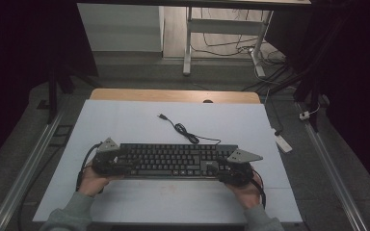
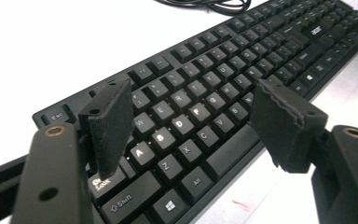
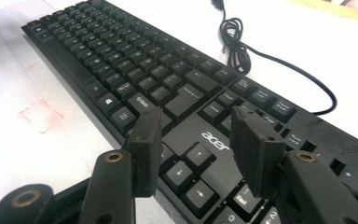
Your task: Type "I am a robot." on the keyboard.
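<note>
A black Acer keyboard lies across the near part of a white sheet. Its cable coils behind it and ends in a USB plug. My left gripper is at the keyboard's left end. In the left gripper view it stands open, jaws wide apart above the letter keys. My right gripper is at the right end. In the right gripper view it is open above the logo and arrow keys, holding nothing.
The sheet covers a wooden table whose far edge shows. A white block lies on the floor to the right. Desk legs and loose cables stand beyond. Red marks are drawn on the sheet in front of the keyboard.
</note>
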A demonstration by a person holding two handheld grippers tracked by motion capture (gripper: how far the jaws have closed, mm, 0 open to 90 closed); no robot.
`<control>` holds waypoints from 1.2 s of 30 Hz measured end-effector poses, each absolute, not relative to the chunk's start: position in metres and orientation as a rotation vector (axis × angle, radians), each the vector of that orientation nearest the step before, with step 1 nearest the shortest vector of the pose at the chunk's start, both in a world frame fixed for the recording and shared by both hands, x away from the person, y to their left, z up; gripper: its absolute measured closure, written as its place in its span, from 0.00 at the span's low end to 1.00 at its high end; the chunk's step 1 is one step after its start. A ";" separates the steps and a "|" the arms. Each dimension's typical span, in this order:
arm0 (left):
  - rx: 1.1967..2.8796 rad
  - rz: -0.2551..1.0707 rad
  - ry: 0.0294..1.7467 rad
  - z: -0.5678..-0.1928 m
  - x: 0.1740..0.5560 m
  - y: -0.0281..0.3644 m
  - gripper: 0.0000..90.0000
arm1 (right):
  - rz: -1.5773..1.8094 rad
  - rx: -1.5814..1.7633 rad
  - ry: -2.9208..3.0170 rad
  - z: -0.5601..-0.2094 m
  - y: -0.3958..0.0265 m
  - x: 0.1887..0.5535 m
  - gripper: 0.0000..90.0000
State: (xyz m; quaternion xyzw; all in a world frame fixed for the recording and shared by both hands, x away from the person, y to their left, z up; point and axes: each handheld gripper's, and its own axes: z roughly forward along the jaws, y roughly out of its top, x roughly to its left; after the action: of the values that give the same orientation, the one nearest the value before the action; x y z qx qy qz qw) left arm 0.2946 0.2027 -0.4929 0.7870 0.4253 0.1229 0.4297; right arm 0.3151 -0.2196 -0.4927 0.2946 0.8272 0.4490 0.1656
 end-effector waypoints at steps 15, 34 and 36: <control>2.008 0.268 0.995 -0.492 0.293 0.190 0.49 | 1.255 0.825 2.371 -0.498 -0.216 0.315 0.60; 2.124 0.234 0.881 -0.501 0.290 0.157 0.99 | 1.239 0.836 2.378 -0.500 -0.217 0.315 0.60; 2.140 0.236 0.877 -0.504 0.291 0.153 0.99 | 1.230 0.836 2.377 -0.500 -0.217 0.315 0.60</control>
State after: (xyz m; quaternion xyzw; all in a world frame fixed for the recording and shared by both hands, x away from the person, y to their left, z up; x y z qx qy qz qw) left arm 0.2906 0.1531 -0.5037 0.8447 0.3464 0.0932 0.3972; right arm 0.3153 -0.2170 -0.4997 0.2940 0.8356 0.4326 0.1680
